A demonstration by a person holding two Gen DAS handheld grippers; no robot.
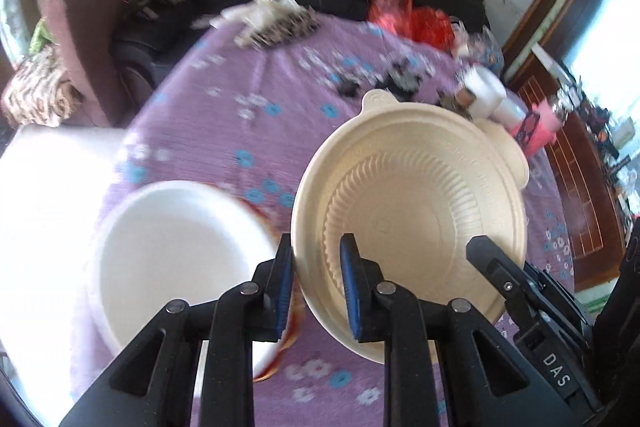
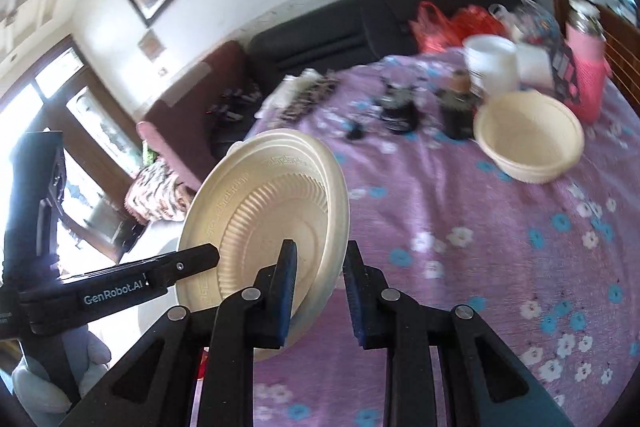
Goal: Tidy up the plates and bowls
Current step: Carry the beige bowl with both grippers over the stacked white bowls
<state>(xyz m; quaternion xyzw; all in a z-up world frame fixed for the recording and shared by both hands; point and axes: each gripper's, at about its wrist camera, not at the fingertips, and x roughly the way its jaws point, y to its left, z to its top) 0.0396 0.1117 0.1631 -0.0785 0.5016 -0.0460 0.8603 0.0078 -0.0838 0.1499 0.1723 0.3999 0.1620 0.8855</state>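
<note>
a: how was the plate (image 1: 408,219) judged to handle?

b: it was taken for moulded pulp: light, fairly stiff, a little bendable at the rim, not slippery. the rim was thought the only place to be gripped, since the ribbed centre offers no edge.

a: and how was it held?

b: it was pinched at the rim from two sides and carried tilted above the cloth (image 2: 500,251). the left gripper (image 1: 316,283) was nearly closed, the near rim caught between its blue pads. the right gripper (image 2: 320,291) was likewise narrowed, with the opposite edge between its pads.

a: what else was seen?

b: a white bowl (image 1: 176,251) was seen just beside the left fingers, not held. a beige bowl (image 2: 528,137) was left on the cloth, well apart.
</note>
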